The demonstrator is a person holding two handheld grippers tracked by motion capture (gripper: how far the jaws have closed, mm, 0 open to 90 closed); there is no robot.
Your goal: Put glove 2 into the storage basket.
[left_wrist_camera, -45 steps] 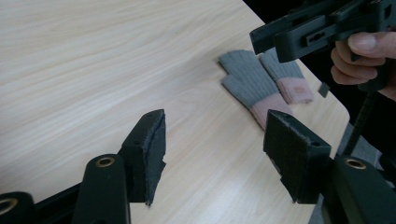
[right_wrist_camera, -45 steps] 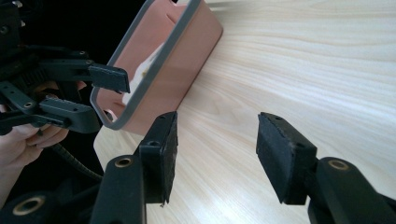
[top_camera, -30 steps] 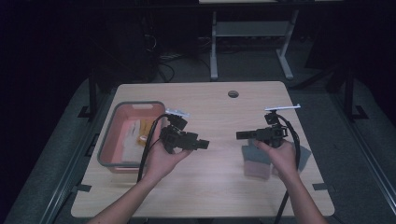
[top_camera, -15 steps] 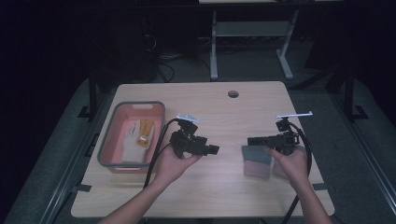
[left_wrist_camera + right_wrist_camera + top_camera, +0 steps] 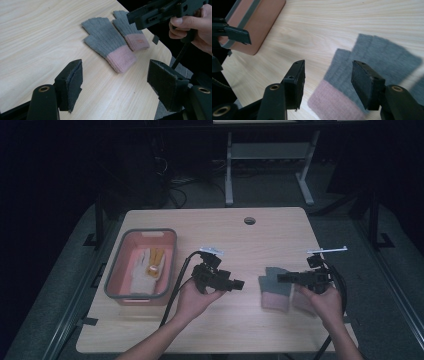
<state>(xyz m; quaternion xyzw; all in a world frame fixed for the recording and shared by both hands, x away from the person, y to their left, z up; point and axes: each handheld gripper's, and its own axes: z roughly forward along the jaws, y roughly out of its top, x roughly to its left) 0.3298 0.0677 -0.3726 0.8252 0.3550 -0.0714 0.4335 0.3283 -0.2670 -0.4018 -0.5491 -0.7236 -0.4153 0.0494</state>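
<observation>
Two grey knit gloves with pink cuffs lie side by side on the right of the wooden table, one (image 5: pixel 274 290) (image 5: pixel 107 42) nearer the middle and the other (image 5: pixel 302 304) (image 5: pixel 130 31) partly under the right hand. My right gripper (image 5: pixel 280 278) (image 5: pixel 328 67) hovers open just above the nearer glove (image 5: pixel 367 60), its pads off the fabric. My left gripper (image 5: pixel 239 284) (image 5: pixel 115 66) points at the gloves from the table's middle. Its jaws have just been opening and nothing lies between them.
A pink bin with a grey rim (image 5: pixel 114 270) (image 5: pixel 259 22) stands at the table's left and holds a white and yellow pair of gloves (image 5: pixel 147 265). A round cable hole (image 5: pixel 249 220) sits near the far edge. The table's right edge runs close behind the gloves.
Both hands have moved right and slightly nearer and lower. The left gripper has left the bin's side for the middle. The right gripper has drawn back, and both gloves now show.
</observation>
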